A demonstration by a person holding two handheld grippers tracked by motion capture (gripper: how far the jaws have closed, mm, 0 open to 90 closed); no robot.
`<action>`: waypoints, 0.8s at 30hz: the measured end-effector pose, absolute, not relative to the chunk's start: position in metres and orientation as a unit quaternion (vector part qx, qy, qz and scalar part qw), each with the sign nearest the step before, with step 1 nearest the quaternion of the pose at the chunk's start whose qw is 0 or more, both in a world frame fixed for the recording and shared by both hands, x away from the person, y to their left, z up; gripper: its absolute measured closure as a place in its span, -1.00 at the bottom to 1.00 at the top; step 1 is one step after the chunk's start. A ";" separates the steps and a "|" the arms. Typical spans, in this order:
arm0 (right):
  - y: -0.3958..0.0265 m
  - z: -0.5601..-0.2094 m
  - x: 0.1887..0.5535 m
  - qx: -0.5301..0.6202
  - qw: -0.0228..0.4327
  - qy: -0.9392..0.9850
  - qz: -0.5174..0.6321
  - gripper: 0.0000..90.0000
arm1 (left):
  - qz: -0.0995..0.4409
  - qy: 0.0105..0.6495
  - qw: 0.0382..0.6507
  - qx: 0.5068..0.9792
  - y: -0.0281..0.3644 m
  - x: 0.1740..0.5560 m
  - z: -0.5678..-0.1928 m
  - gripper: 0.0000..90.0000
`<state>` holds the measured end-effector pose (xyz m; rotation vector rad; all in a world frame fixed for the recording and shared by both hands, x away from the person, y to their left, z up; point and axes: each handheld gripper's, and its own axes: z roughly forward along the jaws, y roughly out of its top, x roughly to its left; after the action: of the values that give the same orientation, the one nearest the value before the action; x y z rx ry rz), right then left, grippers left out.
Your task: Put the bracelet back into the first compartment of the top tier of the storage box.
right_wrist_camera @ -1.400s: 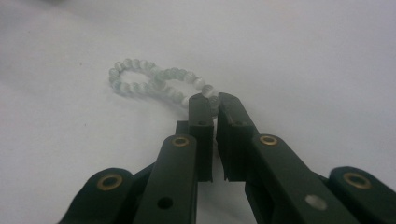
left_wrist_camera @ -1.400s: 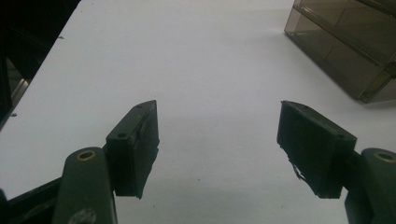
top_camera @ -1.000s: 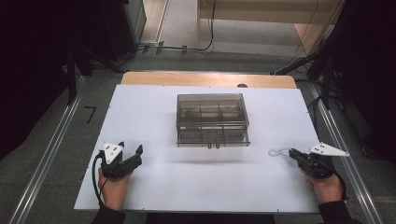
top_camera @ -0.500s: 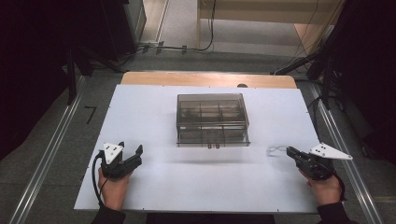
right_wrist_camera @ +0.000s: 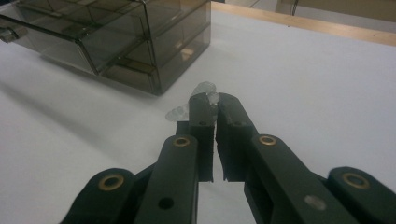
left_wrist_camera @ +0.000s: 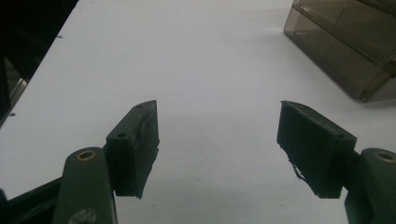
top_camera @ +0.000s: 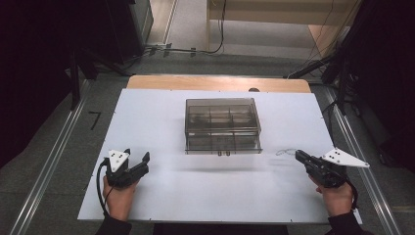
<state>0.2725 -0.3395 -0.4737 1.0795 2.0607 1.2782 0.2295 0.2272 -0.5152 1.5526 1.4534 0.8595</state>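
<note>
A smoky see-through box with compartments and a front drawer (top_camera: 221, 125) stands mid-table; it also shows in the left gripper view (left_wrist_camera: 348, 46) and the right gripper view (right_wrist_camera: 116, 37). My right gripper (top_camera: 299, 154) (right_wrist_camera: 212, 99) is at the table's right, pointing left, and shut on a small clear plastic piece (right_wrist_camera: 205, 89) that sticks out past its tips (top_camera: 286, 152). What the piece is I cannot tell. My left gripper (top_camera: 137, 155) (left_wrist_camera: 217, 140) rests near the front left, open, with only bare white tabletop between its jaws.
The white tabletop (top_camera: 161, 122) has a wooden strip (top_camera: 215, 82) along its far edge. Grey floor with metal rails (top_camera: 49, 161) lies on both sides, and cables (top_camera: 195, 49) lie behind the table.
My right gripper has lifted slightly and shifted left with the clear piece in its tips. The left gripper and the box have stayed put.
</note>
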 end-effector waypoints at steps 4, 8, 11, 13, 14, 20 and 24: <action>-0.337 -0.471 0.272 0.392 0.241 0.751 0.474 0.83 | 0.342 0.577 0.411 0.617 0.227 0.230 -0.515 -0.34; -0.333 -0.467 0.272 0.389 0.241 0.748 0.480 0.83 | 0.341 0.577 0.412 0.617 0.227 0.230 -0.515 -0.34; -0.332 -0.464 0.273 0.385 0.242 0.747 0.484 0.83 | 0.341 0.578 0.411 0.617 0.227 0.230 -0.515 -0.34; -0.330 -0.463 0.273 0.386 0.240 0.746 0.487 0.83 | 0.340 0.578 0.411 0.617 0.227 0.230 -0.515 -0.34; -0.329 -0.462 0.273 0.384 0.240 0.746 0.489 0.83 | 0.340 0.578 0.411 0.617 0.227 0.230 -0.515 -0.34; -0.325 -0.459 0.274 0.382 0.239 0.742 0.497 0.83 | 0.341 0.578 0.412 0.617 0.228 0.230 -0.515 -0.34; -0.322 -0.457 0.274 0.381 0.239 0.740 0.501 0.83 | 0.341 0.577 0.412 0.617 0.228 0.230 -0.515 -0.34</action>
<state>0.2744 -0.3224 -0.4568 1.0424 2.0264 1.3708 0.2299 0.2275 -0.5153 1.5530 1.4523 0.8566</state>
